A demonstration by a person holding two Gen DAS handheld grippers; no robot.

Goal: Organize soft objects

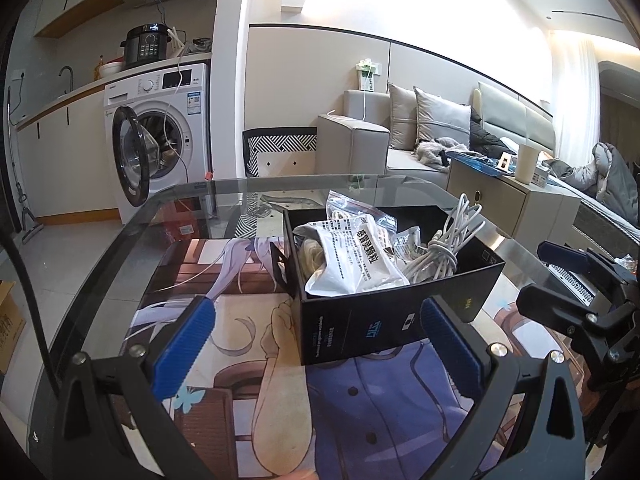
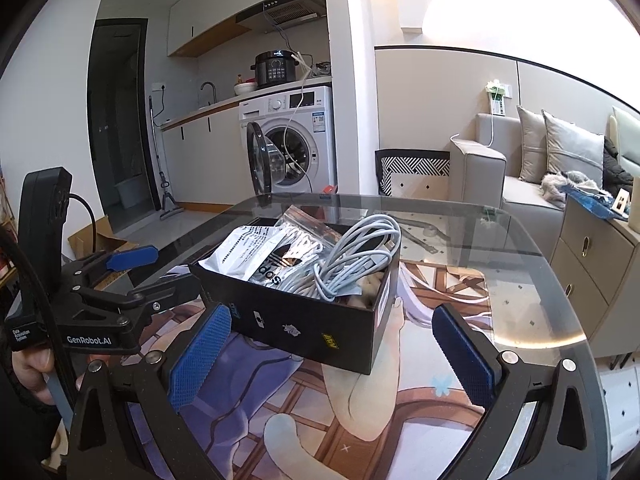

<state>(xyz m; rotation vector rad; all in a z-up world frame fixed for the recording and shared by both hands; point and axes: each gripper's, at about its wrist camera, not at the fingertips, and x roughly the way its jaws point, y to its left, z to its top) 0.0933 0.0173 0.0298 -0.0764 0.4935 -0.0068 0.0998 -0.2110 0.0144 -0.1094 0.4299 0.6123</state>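
both tools (image 1: 316, 344) (image 2: 332, 356) gaping wide, empty, near black box (image 1: 384, 312) of cables (image 2: 360, 256)

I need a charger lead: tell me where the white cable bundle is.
The white cable bundle lies inside the black box, at its right end in the left wrist view, beside the white packet.

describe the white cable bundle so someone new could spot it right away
On the glass table sits an open black box full of plastic-wrapped packets. The white cable bundle lies at one end of it, a loose coil rising above the rim: the only bare, unbagged thing there.
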